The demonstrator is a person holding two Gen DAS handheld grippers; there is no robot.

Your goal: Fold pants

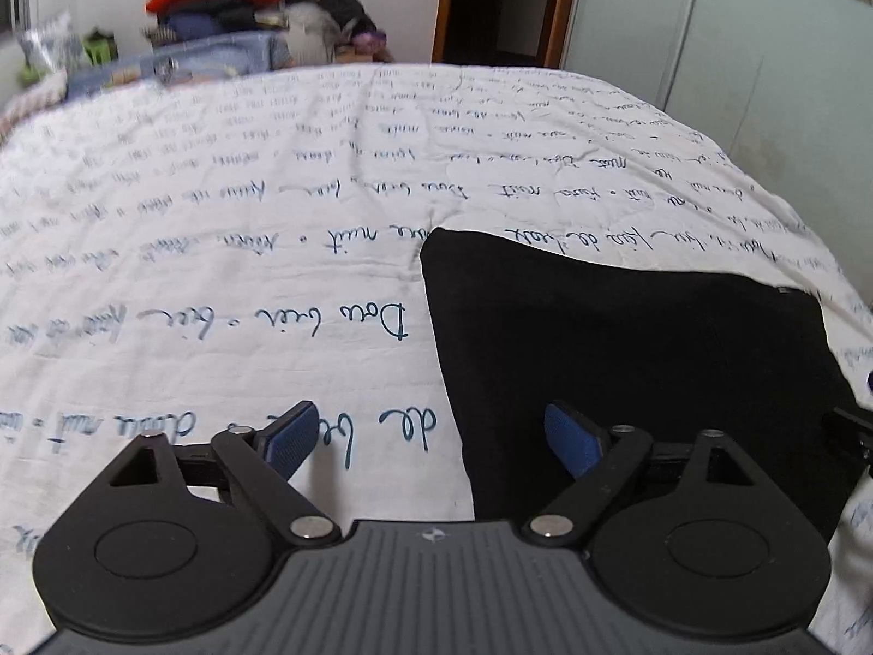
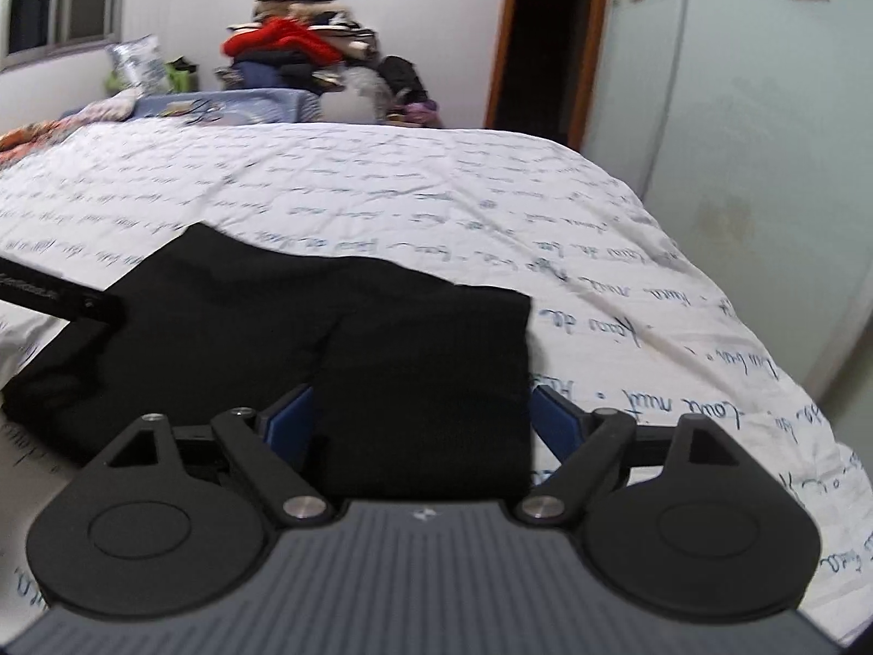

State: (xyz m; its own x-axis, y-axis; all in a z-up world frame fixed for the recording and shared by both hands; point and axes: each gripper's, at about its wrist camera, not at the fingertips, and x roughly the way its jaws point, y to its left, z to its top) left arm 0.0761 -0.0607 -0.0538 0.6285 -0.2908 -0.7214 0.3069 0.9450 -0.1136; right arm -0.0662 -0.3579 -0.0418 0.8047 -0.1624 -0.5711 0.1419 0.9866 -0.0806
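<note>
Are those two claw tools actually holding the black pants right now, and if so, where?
Neither holds anything. The left gripper is open over the pants' left edge; the right gripper is open, its fingers either side of the narrower folded end.

I see the black pants [image 2: 305, 338] lying flat and folded on the bed, a narrower layer doubled over on top.
</note>
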